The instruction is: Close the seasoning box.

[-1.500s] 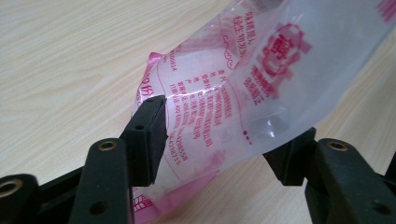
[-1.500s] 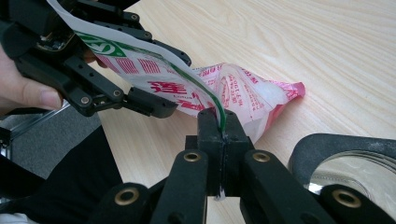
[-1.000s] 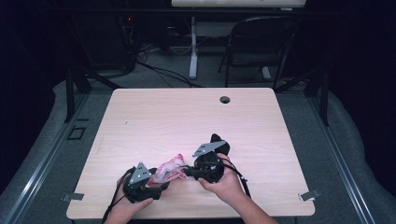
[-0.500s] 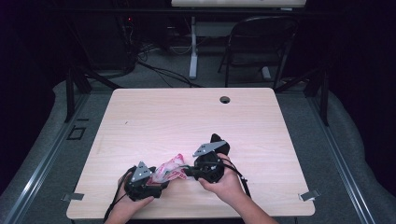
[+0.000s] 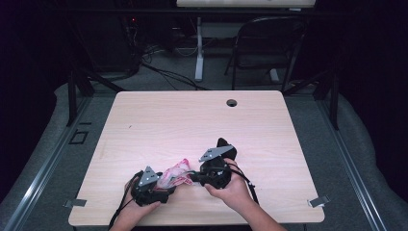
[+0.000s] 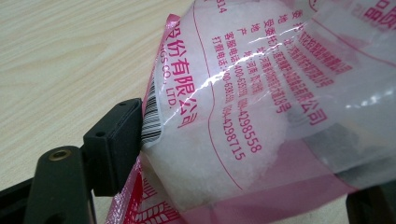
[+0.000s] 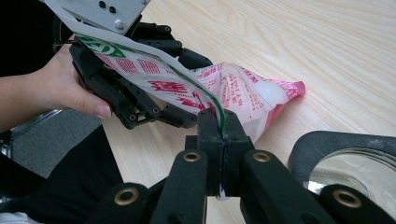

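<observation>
A clear plastic bag with pink print and white grains inside lies near the table's front edge, stretched between both grippers. My left gripper grips it from the left; in the left gripper view the bag lies between the jaws of the left gripper, with the left pad against its barcode edge. My right gripper is shut on the bag's sealed edge, seen in the right gripper view where the right gripper pinches the green-lined strip of the bag. The left gripper shows there too, held by a hand.
A black round-rimmed object sits on the wooden table just behind the right gripper, dark in the high view. A cable hole is at the table's far side. A chair stands beyond the table.
</observation>
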